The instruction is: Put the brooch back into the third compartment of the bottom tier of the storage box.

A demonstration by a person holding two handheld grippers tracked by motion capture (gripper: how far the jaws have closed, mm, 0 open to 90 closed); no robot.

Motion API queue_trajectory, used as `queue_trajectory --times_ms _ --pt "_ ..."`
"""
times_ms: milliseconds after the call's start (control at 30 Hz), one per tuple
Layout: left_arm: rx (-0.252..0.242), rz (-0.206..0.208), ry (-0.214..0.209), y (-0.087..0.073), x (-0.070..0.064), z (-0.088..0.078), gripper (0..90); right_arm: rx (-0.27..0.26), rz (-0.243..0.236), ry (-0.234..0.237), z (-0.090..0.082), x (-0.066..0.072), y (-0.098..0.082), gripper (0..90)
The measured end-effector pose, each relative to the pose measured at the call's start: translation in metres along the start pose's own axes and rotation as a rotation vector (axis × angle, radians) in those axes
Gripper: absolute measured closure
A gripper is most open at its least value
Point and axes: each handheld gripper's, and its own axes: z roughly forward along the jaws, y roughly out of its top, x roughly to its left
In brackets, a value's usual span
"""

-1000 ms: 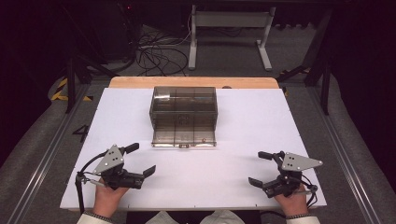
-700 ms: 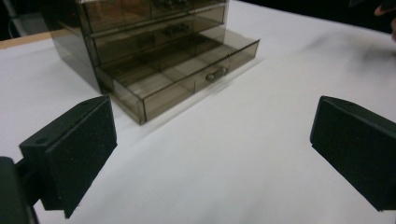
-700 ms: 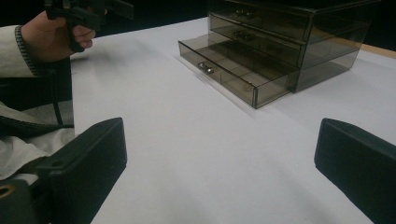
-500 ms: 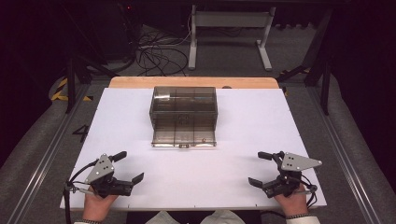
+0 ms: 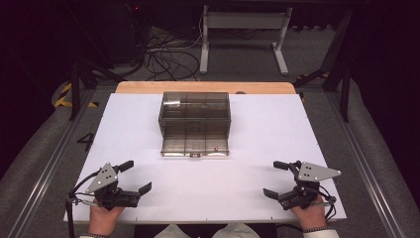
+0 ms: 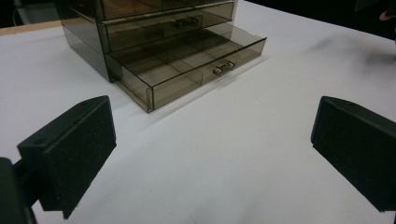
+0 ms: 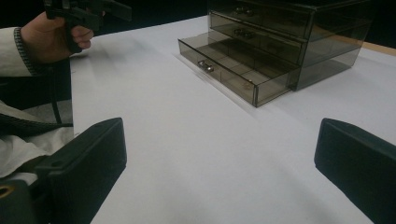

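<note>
A smoky see-through drawer box (image 5: 194, 109) stands at the middle back of the white table (image 5: 247, 129). Its bottom drawer (image 5: 194, 143) is pulled out toward me, and a small metal handle (image 6: 223, 68) shows on its front. My left gripper (image 5: 136, 176) rests near the front left edge, open and empty; its black pads (image 6: 70, 149) stand wide apart with the box (image 6: 159, 37) ahead. My right gripper (image 5: 275, 179) sits near the front right edge, also open and empty, facing the open drawer (image 7: 229, 63).
A wooden strip (image 5: 205, 87) runs along the table's far edge. Cables (image 5: 163, 54) and a metal stand (image 5: 242, 29) lie on the floor beyond. In the right gripper view, the other hand (image 7: 51, 35) holds its gripper at the top left.
My left gripper has slid left and back toward the front edge of the table. The right gripper and the drawer box have stayed in place.
</note>
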Motion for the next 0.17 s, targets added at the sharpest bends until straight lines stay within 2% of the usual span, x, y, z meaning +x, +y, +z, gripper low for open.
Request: queue_trajectory --times_ms 167 --pt "0.0 -0.002 0.011 -0.0001 0.0001 -0.0002 0.9 -0.001 0.0 -0.001 -0.0001 -0.0003 0.0 3.2"
